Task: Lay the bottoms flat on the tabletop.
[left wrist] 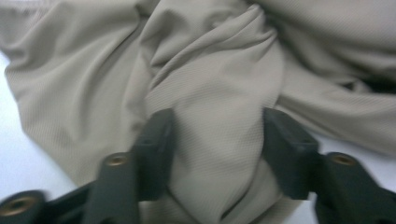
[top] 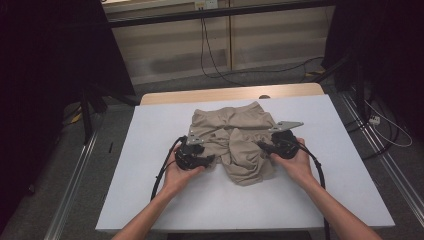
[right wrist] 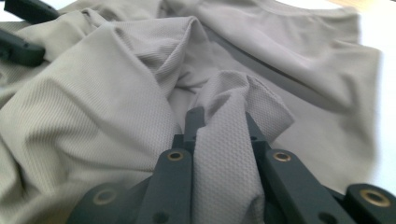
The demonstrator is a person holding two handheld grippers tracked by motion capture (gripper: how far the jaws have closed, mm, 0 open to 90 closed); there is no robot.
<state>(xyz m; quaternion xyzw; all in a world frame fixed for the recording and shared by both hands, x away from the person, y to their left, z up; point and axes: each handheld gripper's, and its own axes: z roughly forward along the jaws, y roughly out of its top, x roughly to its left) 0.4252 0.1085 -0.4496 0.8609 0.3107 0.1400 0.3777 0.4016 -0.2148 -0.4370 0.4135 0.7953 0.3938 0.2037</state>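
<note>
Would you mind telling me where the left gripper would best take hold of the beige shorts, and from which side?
Grip the raised fold of the beige shorts that already stands between the left gripper's open jaws, coming in low from the garment's left edge. The ridge stands up off the white table, so the jaws can probably close across it without scraping the surface.

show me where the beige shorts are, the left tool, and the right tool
beige shorts (top: 240, 127), high view, flat cloth near the waistband.
left tool (left wrist: 217, 135), left gripper view, midway between its tips, fabric fold between them.
right tool (right wrist: 220, 123), right gripper view, midway between its tips, pinched fold.
</note>
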